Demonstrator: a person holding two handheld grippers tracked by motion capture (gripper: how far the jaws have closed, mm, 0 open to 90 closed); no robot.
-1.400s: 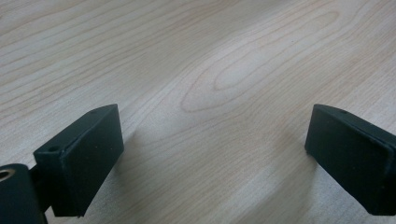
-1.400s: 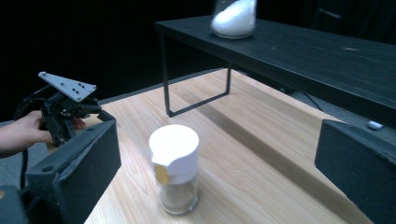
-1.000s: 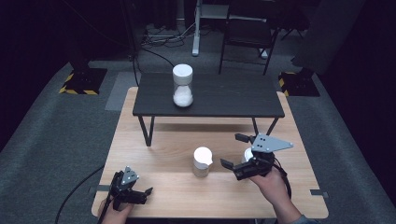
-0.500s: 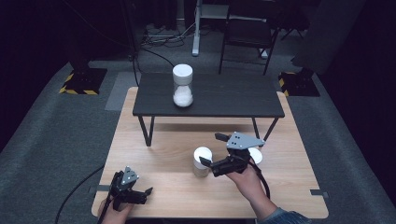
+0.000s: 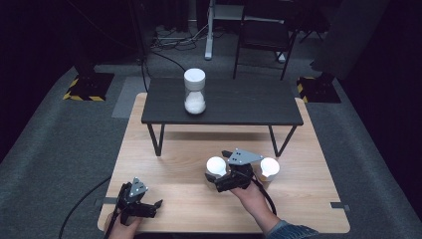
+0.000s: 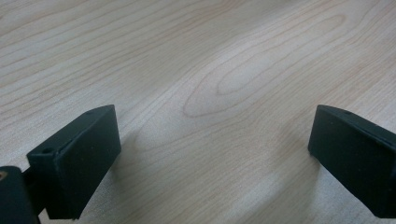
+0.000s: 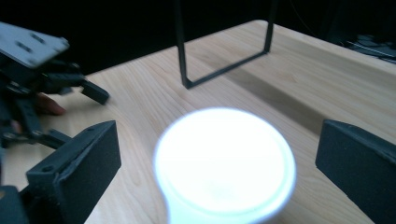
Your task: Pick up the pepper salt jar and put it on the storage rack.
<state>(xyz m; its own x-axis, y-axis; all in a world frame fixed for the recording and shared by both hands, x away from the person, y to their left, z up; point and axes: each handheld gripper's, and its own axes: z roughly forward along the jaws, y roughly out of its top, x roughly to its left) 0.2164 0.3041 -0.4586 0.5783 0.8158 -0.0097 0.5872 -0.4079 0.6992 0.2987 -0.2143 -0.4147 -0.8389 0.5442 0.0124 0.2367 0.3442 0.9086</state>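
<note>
Two white-lidded jars stand on the wooden table [image 5: 164, 164]: the left one [image 5: 215, 167] and the right one [image 5: 269, 170]. My right gripper [image 5: 219, 182] is open, its jaws either side of the left jar's white lid [image 7: 224, 161] without touching it. At the near left corner my left gripper [image 5: 155, 208] rests open, with bare wood between its jaws [image 6: 212, 126]. In the right gripper view the left gripper [image 7: 46, 79] sits at the far left. A third jar [image 5: 194, 91], white-lidded with white contents, stands on the small black table [image 5: 239, 107].
The black table's thin metal legs [image 7: 219, 60] stand on the wood just beyond the jars. A cable [image 5: 84, 209] trails off the table's left edge. Dark chairs and stands [image 5: 261, 35] sit on the floor behind.
My right gripper has moved left, from beside the right jar to the left jar, and its jaws now stand around that lid. The left gripper has stayed put.
</note>
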